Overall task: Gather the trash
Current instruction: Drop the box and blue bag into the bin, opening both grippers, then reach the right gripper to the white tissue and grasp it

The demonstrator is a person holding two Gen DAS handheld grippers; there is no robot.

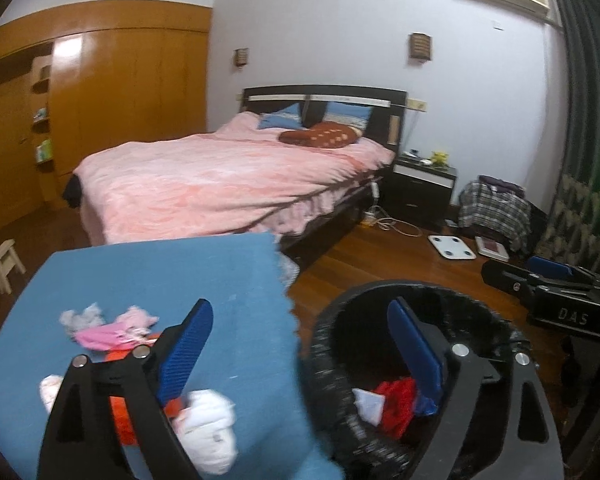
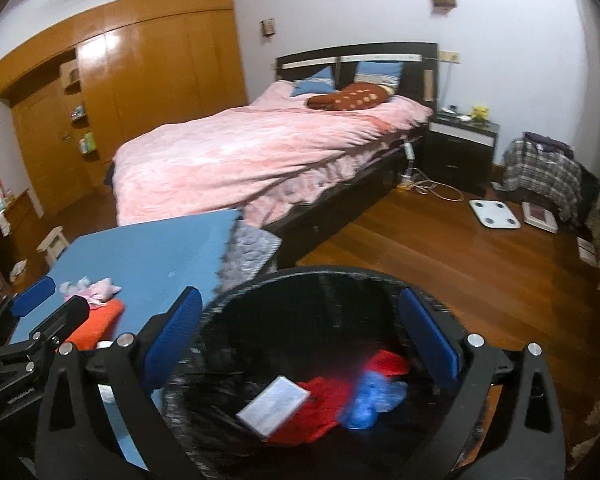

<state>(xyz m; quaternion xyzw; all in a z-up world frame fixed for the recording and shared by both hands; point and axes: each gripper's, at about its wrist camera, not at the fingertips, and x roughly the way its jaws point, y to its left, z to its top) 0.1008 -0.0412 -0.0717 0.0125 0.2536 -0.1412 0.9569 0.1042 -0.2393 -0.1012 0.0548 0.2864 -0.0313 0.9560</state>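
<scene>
Fingers of left gripper (image 1: 300, 344): spread wide, with nothing between the blue pads; the left finger (image 1: 186, 350) is over the blue table and the right finger (image 1: 416, 354) is over the bin.
Fingers of right gripper (image 2: 302, 332): also spread wide and holding nothing; both stand above the opening of the bin, the left finger (image 2: 172, 338) at its rim.
Trash bin (image 2: 236, 292): round, lined with a black bag, standing on the wooden floor (image 2: 440, 256) just beside the table.
Trash inside bin: a red crumpled piece (image 2: 324, 404), a blue crumpled piece (image 2: 374, 398) and a small white flat packet (image 2: 274, 406), lying together at the bottom.
Blue table (image 1: 160, 276): covered with a blue cloth, to the left of the bin.
Trash left on table: pink and grey scraps (image 1: 104, 326) near the middle, an orange piece (image 2: 98, 320) beside them, and white crumpled paper (image 1: 210, 428) at the near edge, partly behind the left gripper.
Background: a bed with pink cover (image 1: 220, 176), a wooden wardrobe (image 1: 132, 92), a dark nightstand (image 1: 424, 184) and a white scale (image 1: 452, 246) on the floor.
</scene>
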